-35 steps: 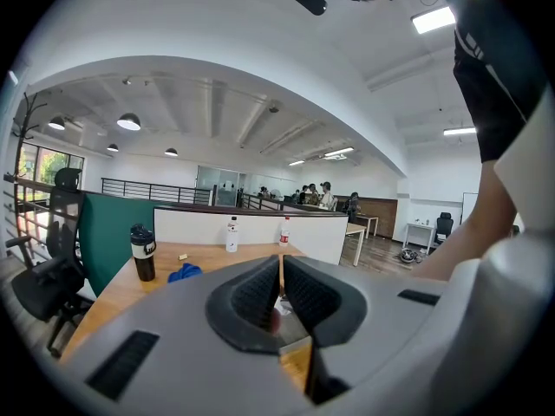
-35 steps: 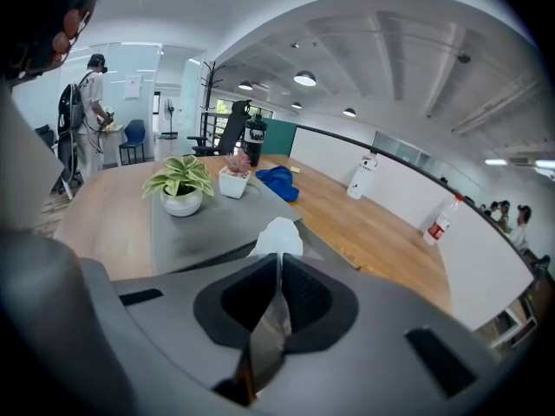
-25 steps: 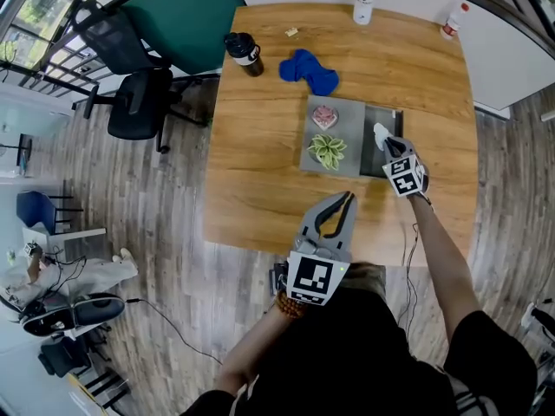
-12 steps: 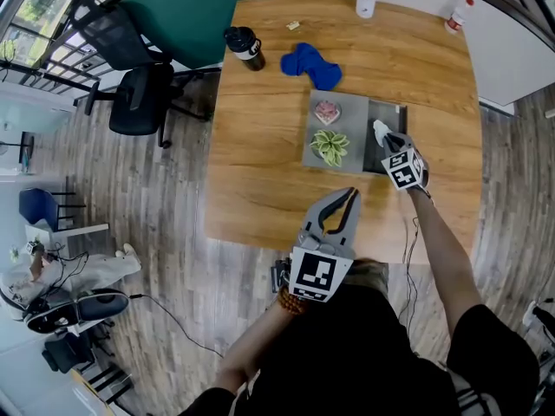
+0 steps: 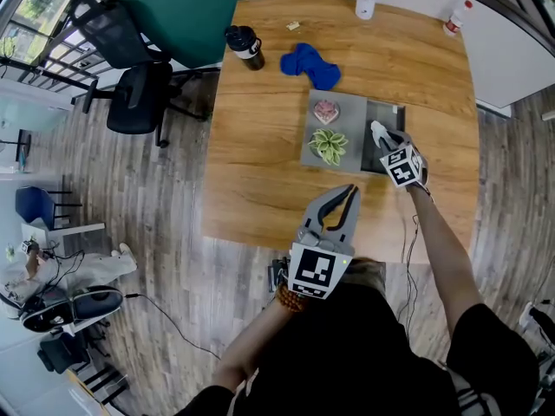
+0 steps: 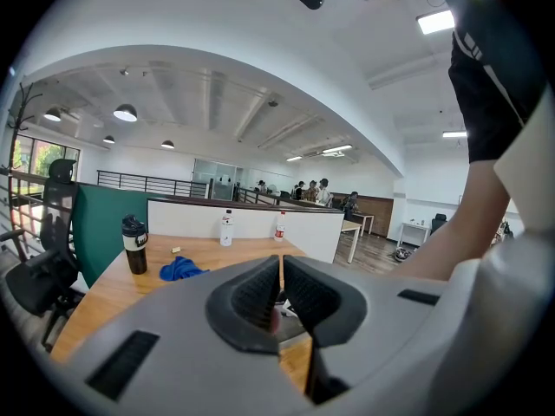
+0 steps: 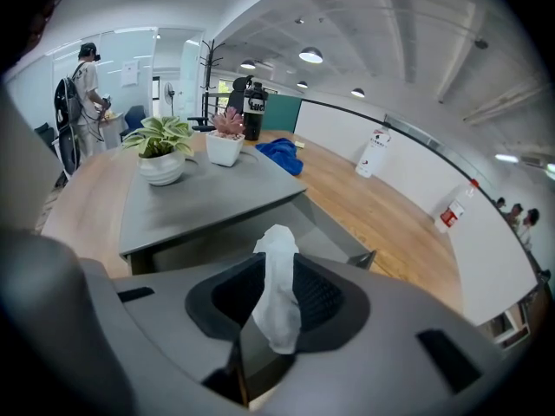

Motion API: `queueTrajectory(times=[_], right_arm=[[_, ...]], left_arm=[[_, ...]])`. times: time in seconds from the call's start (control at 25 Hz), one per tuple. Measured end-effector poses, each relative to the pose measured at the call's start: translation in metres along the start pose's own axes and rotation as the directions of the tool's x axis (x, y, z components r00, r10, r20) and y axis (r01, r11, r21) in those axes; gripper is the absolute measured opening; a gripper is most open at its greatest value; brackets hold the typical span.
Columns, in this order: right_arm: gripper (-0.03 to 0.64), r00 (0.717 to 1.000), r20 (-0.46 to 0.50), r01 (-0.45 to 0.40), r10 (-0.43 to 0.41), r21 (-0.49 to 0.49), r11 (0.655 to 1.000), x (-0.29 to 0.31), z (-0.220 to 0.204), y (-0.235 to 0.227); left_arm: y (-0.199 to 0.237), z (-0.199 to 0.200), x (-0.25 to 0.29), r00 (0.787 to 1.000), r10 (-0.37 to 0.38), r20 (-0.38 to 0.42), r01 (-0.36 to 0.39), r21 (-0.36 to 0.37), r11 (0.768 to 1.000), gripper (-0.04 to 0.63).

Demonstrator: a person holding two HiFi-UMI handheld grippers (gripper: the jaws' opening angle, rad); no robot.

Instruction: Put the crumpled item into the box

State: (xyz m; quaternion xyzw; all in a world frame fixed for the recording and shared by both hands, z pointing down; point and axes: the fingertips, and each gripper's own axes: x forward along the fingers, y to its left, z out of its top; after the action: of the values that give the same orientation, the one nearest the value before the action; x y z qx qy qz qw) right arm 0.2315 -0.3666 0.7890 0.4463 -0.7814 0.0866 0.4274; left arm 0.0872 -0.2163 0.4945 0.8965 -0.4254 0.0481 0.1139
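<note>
Right hand-held gripper (image 5: 388, 139) loosens over the open box (image 5: 385, 113), white crumpled item (image 7: 279, 258) between its jaws.

Its jaws have just been opening and now stand spread. The crumpled item stands upright between them, no longer pinched, above the box's dark open compartment. Otherwise little differs from a second ago, and both hands sit about where they were. The left hand-held gripper (image 5: 350, 189) waits at the tabletop's (image 5: 260, 146) near edge, at 7 o'clock from the box, its jaws pressed together on nothing. At 9 o'clock from the open compartment, the grey lid (image 5: 347, 124) carries a green potted plant (image 5: 329, 146) and a pinkish one (image 5: 325, 111). A blue cloth (image 5: 310, 66) lies at 11 o'clock from the box.
</note>
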Motion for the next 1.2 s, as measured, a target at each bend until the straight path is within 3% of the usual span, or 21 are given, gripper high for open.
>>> queueTrajectory(times=[0.4,0.64,1.2], right_arm=[[0.137,0.996,0.090,0.007,-0.006,-0.007,1.000,-0.028,0.033,-0.016],[0.138,0.990,0.140,0.031,-0.029,-0.008,0.999,-0.046,0.063,-0.029],[0.137,0.932,0.337,0.162,-0.132,-0.064,0.985,-0.135,0.149,-0.051]], left_arm=[[-0.009,0.003,0.000,1.000,-0.014,0.025,0.014,-0.006,1.000,0.034],[-0.006,0.022,-0.005,0.997,0.000,0.082,0.000,-0.001,1.000,0.034],[-0.012,0.060,-0.012,0.979,0.002,0.202,-0.006,0.016,1.000,0.032]])
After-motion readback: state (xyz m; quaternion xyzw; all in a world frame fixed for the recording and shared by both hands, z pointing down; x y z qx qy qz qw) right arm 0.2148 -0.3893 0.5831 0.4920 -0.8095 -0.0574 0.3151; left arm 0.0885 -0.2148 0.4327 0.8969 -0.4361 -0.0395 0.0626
